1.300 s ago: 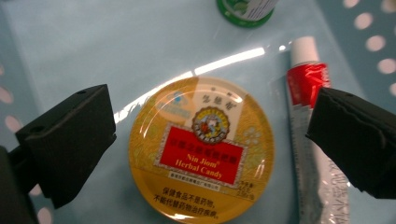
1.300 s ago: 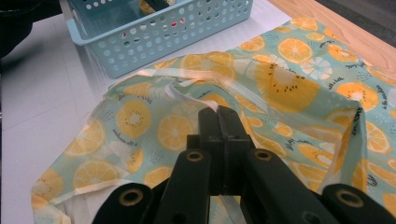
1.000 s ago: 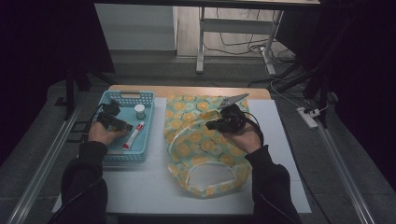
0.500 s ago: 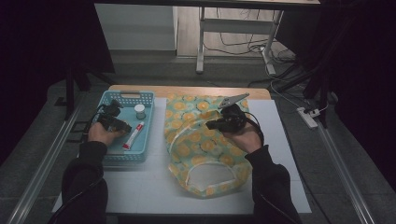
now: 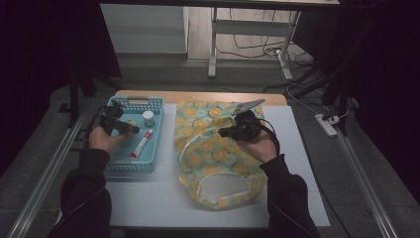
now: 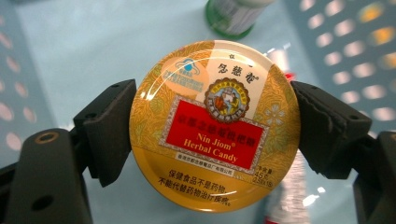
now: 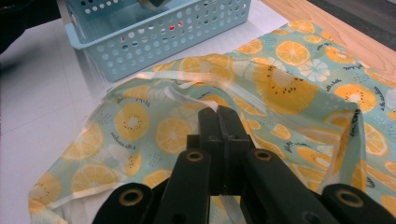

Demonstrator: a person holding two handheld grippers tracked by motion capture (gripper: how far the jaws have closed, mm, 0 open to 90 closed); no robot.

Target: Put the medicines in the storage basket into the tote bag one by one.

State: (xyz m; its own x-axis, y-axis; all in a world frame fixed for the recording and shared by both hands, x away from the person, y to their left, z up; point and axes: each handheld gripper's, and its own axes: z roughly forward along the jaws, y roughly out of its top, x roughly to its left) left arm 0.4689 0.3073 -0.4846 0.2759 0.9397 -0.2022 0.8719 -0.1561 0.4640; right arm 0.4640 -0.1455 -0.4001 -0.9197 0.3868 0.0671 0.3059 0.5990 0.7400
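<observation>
White sheeting covers the table [image 5: 148, 198], with a wooden strip along its far edge and dark floor all round. On the left stands a blue basket [image 5: 148, 105]; just right of it lies a bag [image 5: 218, 153] printed with orange slices, its mouth towards the near edge.

Over the basket, the left gripper [image 5: 130, 129] is clamped on a tin [image 6: 212, 123], a round gold one with a red label. Its jaws have just been closing, and the pads [image 6: 109, 135] now press on the tin's two sides. The tin hangs clear of the basket floor. Beyond it in the basket stands a small bottle [image 5: 148, 117] with a white cap, and to the right lies a red and white tube [image 5: 141, 145].

Over the bag's far right part, the right gripper [image 7: 218, 122] has its jaws together, pinching a fold of the bag's pale rim, which is raised off the table.
</observation>
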